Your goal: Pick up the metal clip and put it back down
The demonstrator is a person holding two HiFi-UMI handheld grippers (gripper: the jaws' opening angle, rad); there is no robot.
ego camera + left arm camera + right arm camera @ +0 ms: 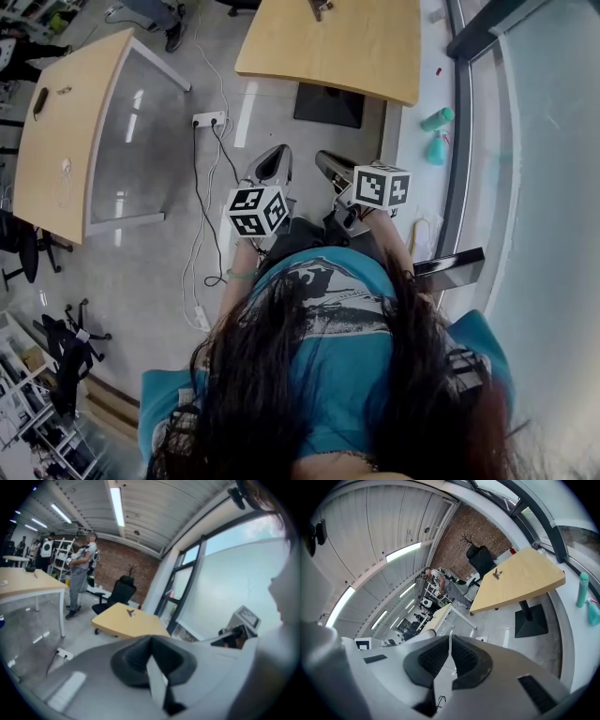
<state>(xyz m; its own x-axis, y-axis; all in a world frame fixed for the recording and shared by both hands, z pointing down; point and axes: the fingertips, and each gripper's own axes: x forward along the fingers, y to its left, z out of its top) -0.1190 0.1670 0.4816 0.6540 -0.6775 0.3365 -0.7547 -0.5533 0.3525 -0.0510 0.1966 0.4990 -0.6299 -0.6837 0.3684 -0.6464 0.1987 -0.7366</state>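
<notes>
Looking like an open office or lab workroom. Standing on a bare grey floor: a pale wooden table. Running along the right of that table, a tall window. Sitting behind that table, a black office chair against a brick wall. Standing left of that table, a second long desk, with a power strip lying between. Glowing above that table, strip lights. Standing far left of that table, shelves and a person.
</notes>
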